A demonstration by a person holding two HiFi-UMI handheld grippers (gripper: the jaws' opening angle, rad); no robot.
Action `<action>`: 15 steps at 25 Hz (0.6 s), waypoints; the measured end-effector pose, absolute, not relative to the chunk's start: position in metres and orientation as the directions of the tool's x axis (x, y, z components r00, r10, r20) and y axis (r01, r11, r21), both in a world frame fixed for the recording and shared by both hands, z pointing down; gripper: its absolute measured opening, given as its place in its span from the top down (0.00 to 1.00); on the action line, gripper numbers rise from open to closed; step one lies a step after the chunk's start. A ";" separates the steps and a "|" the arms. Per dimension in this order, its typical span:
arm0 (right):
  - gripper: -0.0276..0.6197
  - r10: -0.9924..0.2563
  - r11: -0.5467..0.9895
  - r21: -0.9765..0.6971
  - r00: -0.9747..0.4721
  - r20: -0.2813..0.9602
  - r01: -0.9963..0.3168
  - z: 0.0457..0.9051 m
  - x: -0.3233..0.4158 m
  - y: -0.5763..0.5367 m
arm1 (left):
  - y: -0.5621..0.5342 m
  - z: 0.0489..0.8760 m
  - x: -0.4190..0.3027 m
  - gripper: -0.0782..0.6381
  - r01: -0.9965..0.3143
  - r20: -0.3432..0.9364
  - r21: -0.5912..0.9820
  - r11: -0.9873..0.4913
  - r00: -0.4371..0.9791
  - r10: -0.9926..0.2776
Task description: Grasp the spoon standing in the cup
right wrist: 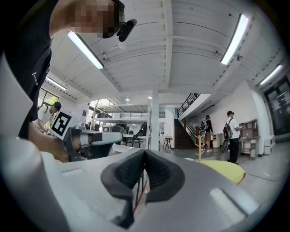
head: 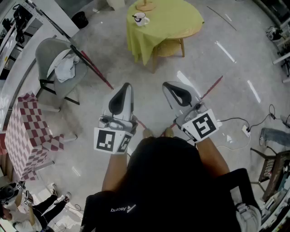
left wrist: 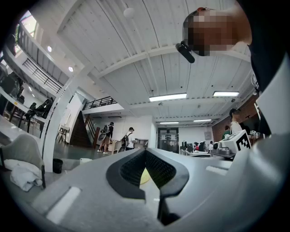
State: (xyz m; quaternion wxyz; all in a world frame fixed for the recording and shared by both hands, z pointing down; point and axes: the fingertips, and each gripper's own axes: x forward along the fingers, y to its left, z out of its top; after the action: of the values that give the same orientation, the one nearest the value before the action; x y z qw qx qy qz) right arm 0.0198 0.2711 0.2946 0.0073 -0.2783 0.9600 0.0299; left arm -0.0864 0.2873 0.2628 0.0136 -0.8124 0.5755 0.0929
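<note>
A white cup with a dark spoon standing in it sits at the left edge of a round table with a yellow-green cloth, far ahead in the head view. My left gripper and right gripper are held side by side close to my body, well short of the table. Both point toward it. In the left gripper view the left gripper has its jaws together with nothing held. The right gripper likewise shows its tips meeting, empty. A slice of the yellow table lies to its right.
A grey chair with white cloth and a red-and-white checkered box stand at the left. Thin red stand legs cross the floor. A cable and power strip lie at the right. A wooden stand is on the table.
</note>
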 end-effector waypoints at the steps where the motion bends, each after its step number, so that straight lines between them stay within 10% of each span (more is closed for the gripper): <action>1: 0.95 -0.534 0.843 0.054 -0.845 -0.032 -0.535 0.295 0.017 0.269 | 0.286 0.263 -0.089 0.88 -0.937 -0.167 0.085 -0.338 0.321 -0.932; 15: 0.95 -0.569 0.818 0.091 -0.822 -0.009 -0.568 0.304 -0.051 0.225 | 0.236 0.274 -0.156 0.88 -0.919 -0.179 0.099 -0.382 0.362 -0.915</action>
State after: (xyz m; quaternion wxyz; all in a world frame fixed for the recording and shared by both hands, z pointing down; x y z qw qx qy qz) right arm -0.0509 0.2252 0.3042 -0.0093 -0.2982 0.9534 0.0446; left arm -0.1560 0.2356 0.2741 0.0088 -0.8250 0.5556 0.1024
